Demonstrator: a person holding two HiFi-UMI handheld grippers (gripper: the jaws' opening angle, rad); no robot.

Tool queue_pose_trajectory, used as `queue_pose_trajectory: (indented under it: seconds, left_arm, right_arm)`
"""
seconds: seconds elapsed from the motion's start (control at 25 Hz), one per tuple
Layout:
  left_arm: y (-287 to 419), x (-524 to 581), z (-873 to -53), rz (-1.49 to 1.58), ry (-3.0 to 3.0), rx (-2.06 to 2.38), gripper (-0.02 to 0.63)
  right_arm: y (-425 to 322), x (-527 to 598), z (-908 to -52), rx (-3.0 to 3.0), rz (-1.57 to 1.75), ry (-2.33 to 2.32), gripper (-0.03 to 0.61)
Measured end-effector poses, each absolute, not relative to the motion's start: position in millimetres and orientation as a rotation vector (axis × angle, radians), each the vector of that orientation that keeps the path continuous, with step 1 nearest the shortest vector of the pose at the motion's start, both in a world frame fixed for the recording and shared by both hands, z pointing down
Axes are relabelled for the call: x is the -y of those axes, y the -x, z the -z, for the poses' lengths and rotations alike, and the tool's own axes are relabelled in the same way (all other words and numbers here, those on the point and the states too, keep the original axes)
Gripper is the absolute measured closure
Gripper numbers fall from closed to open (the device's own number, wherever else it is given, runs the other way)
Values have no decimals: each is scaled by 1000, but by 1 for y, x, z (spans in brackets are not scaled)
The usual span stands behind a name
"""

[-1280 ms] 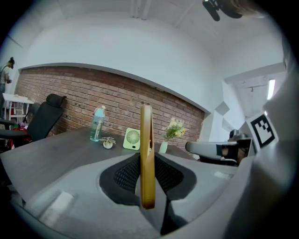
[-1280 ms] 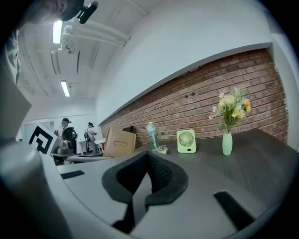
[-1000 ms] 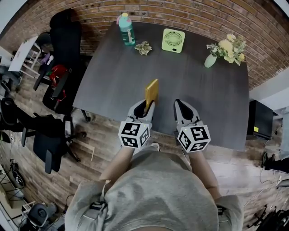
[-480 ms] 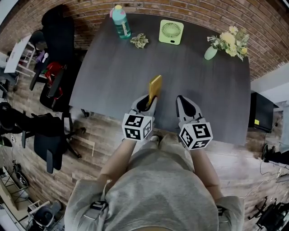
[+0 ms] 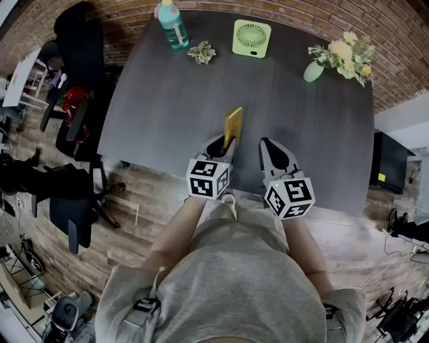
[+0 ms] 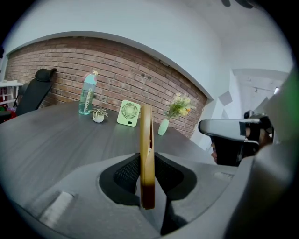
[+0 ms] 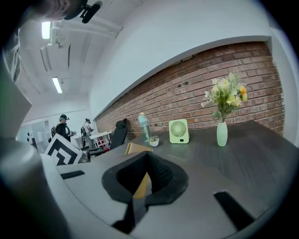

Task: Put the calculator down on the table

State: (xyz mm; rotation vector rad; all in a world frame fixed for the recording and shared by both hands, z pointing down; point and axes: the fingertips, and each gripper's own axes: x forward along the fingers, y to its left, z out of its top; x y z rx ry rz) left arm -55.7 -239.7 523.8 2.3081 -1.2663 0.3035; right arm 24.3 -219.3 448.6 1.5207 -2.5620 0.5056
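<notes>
Left gripper (image 6: 147, 186) jaws pinch the yellow calculator (image 6: 146, 149) by its lower end. The calculator stands on edge, upright, over the near part of the dark grey wood-grain surface (image 5: 167, 100). Whether its lower edge touches the surface cannot be judged. Right gripper (image 7: 142, 186), just beside the left, holds nothing, and its jaws appear pressed together. Each gripper carries a cube of black-and-white square markers.

Along the far edge of the surface, well apart from the calculator, stand a teal bottle (image 5: 172, 25), a small potted plant (image 5: 202, 51), a green desk fan (image 5: 252, 38) and a vase of flowers (image 5: 338, 57). Print on the bottle's label is too small to read. A brick wall (image 5: 301, 13) rises behind the surface, with black office chairs (image 5: 74, 120) on the plank floor (image 5: 134, 201) at left.
</notes>
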Motion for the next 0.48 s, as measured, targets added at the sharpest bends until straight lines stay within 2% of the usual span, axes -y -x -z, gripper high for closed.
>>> queue_pose_trajectory:
  seconds: [0.48]
  left_arm:
    - [44,264,-556,-350,-2227,1244,526]
  right_arm:
    - [-31,242,-463,2561,-558,-1486,577]
